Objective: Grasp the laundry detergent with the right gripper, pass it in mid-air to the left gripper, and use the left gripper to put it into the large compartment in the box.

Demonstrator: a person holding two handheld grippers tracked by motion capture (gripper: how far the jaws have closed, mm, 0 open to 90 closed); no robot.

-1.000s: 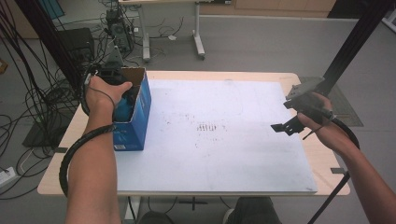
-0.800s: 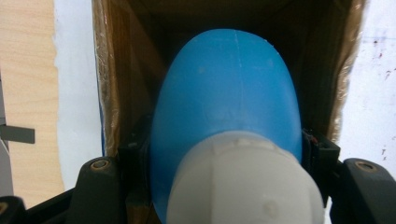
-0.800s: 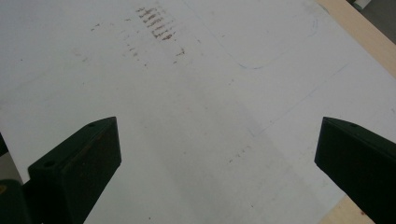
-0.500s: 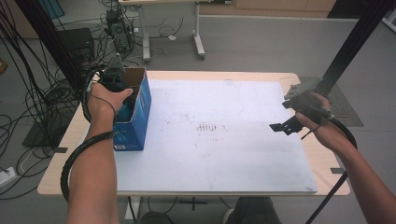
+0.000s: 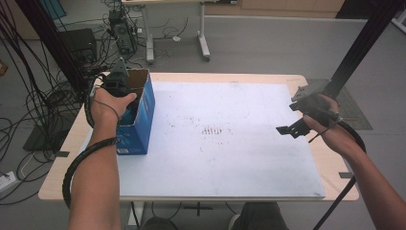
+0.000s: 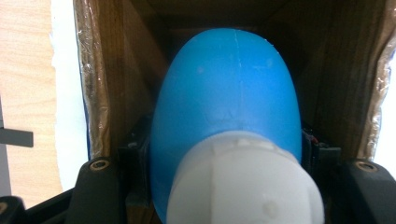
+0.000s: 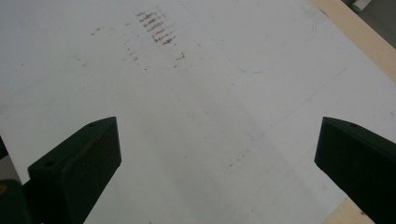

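Two black jaws of the left gripper pinch a blue bottle with a white cap from either side, the cap toward the camera and the rounded blue body pointing down into the brown inside of the cardboard box. In the high view the left gripper sits at the box's open top, near its far end, with the left hand wrapped around it. Set against the frames a second and half a second ago, that hand has shifted only slightly toward the far end of the blue box, and the pinch is unchanged. My reading: the bottle is either being lowered into the box or about to be drawn out, and the frames do not settle which.

The right gripper holds its jaws spread wide with nothing between them, above the white mat. In the high view the right gripper hovers at the mat's right edge in the right hand, where it was a second ago, so it looks to be waiting.
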